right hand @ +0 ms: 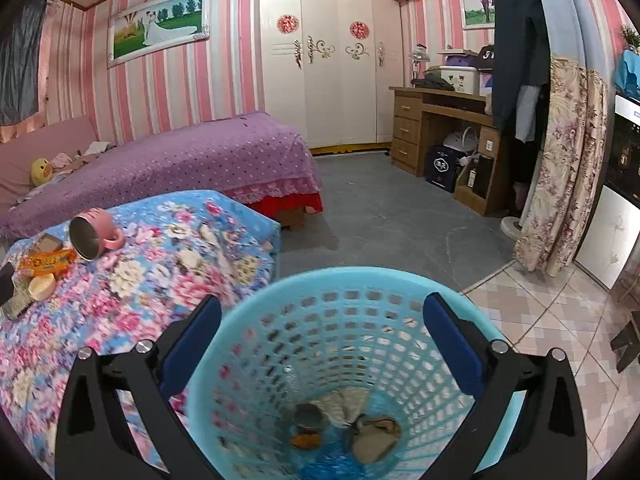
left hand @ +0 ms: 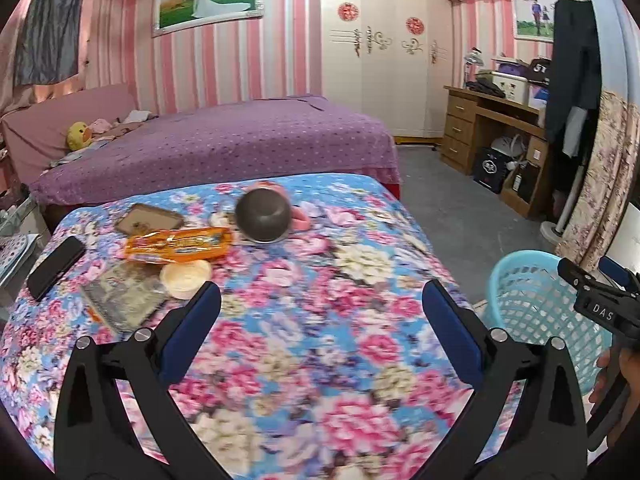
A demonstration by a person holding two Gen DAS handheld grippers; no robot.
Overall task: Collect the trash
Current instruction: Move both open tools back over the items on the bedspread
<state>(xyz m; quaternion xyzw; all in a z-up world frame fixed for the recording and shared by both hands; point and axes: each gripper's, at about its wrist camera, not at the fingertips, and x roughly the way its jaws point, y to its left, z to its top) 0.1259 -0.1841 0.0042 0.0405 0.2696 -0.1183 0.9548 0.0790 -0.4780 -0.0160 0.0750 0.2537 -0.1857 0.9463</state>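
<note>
My left gripper (left hand: pixel 320 290) is open and empty above the floral tablecloth (left hand: pixel 320 360). Ahead of it to the left lie an orange snack wrapper (left hand: pixel 178 245), a small cream tub (left hand: pixel 185 278) and a grey packet (left hand: pixel 124 298). A light blue mesh basket (left hand: pixel 532 304) stands on the floor off the table's right side. My right gripper (right hand: pixel 322 304) is open over the basket's mouth (right hand: pixel 360 276), nothing between its pads. Crumpled paper (right hand: pixel 376 436), a small cup (right hand: pixel 308 416) and an orange scrap (right hand: pixel 306 440) lie at the bottom. The right gripper (left hand: pixel 588 270) also shows in the left wrist view.
A pink mug (left hand: pixel 264 216) lies on its side on the table, with a black phone (left hand: pixel 56 266) and a brown framed item (left hand: pixel 149 220) nearby. A purple bed (left hand: pixel 240 136) stands behind the table. A wooden desk (right hand: pixel 440 128) and wardrobe (right hand: pixel 328 60) line the far wall.
</note>
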